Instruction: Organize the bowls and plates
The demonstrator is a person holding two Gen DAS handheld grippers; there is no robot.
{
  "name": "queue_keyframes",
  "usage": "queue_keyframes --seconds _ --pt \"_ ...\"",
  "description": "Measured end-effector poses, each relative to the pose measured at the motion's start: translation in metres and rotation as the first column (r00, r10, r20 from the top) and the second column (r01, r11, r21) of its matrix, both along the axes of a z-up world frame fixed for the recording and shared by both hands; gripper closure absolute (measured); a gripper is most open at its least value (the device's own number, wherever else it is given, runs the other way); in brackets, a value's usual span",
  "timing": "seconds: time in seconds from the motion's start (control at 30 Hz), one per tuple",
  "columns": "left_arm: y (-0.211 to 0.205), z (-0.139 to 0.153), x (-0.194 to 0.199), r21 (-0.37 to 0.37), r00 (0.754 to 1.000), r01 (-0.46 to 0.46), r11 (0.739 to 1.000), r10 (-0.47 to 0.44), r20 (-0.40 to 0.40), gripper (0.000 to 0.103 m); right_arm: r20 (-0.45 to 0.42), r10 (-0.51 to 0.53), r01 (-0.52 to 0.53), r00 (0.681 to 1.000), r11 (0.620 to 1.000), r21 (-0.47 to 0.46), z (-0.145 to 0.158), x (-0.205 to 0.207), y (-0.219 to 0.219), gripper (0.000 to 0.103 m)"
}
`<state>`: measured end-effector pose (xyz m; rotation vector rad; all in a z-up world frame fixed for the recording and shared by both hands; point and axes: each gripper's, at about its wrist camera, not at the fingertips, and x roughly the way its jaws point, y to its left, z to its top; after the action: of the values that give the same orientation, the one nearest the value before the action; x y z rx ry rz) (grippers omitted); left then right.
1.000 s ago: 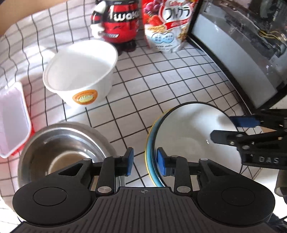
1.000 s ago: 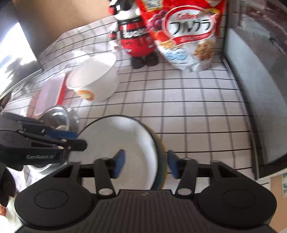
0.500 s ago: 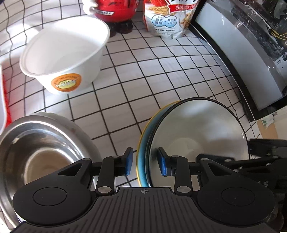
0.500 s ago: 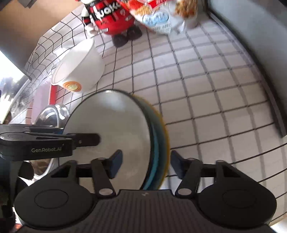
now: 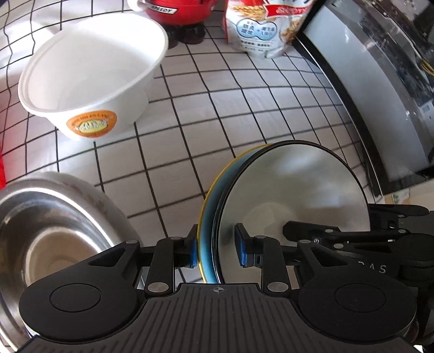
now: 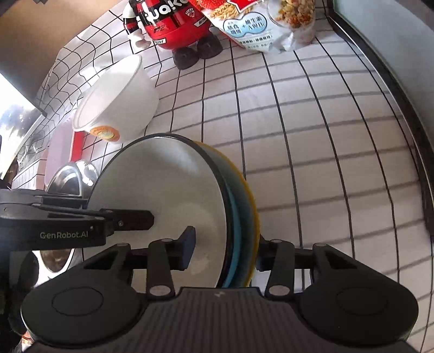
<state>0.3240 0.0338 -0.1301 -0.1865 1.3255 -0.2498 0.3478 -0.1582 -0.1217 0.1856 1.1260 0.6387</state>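
Left and right wrist views. My left hand-held gripper straddles the near edge of a stack of plates held on edge: a white plate with a dark rim in front, a blue plate behind it and a yellow-rimmed plate at the back. Its left blue pad lies against the yellow rim; its right blue pad stands just off the white face, so I cannot tell whether the pinch is complete. My right hand-held gripper straddles the same stack from the opposite side; one blue pad sits before the white face, while the other finger is hidden behind the yellow edge, so its grip cannot be told either. The stack stands tilted above the white surface with a black grid.

A white paper bowl with an orange label stands upright beyond the stack. A shiny steel bowl sits at the near left. At the far edge stand a red figurine and a cereal bag.
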Motion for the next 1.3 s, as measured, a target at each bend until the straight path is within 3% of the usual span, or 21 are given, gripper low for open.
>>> queue_keyframes --seconds 0.3,0.67,0.93,1.03,1.17,1.3 --pt "0.016 -0.006 0.031 -0.034 0.991 -0.136 0.99 0.137 0.011 0.075 0.059 -0.007 0.008 0.998 1.0 -0.016 0.016 0.046 0.019 0.06" --pt "0.023 0.001 0.032 -0.092 0.982 -0.176 0.98 0.182 0.052 0.081 0.095 -0.015 0.021 0.995 0.997 -0.07 0.016 0.053 0.026 0.058" --pt "0.057 0.038 0.011 -0.169 0.965 -0.194 0.966 0.219 0.142 0.078 0.294 0.012 0.02 0.956 0.994 -0.105 0.065 0.038 0.031 0.054" --pt "0.085 0.053 0.01 -0.192 0.932 -0.261 0.946 0.299 0.204 0.078 0.317 0.04 -0.011 0.948 0.996 -0.091 0.084 0.04 0.045 0.05" --pt "0.131 0.057 0.022 -0.2 0.859 -0.414 0.888 0.454 0.236 0.078 0.247 0.049 -0.038 0.968 0.998 -0.049 0.099 0.06 0.072 0.05" --pt "0.167 0.048 0.047 -0.105 0.815 -0.519 0.848 0.528 0.237 0.078 0.162 0.029 -0.029 0.986 1.0 0.003 0.104 0.085 0.104 0.05"
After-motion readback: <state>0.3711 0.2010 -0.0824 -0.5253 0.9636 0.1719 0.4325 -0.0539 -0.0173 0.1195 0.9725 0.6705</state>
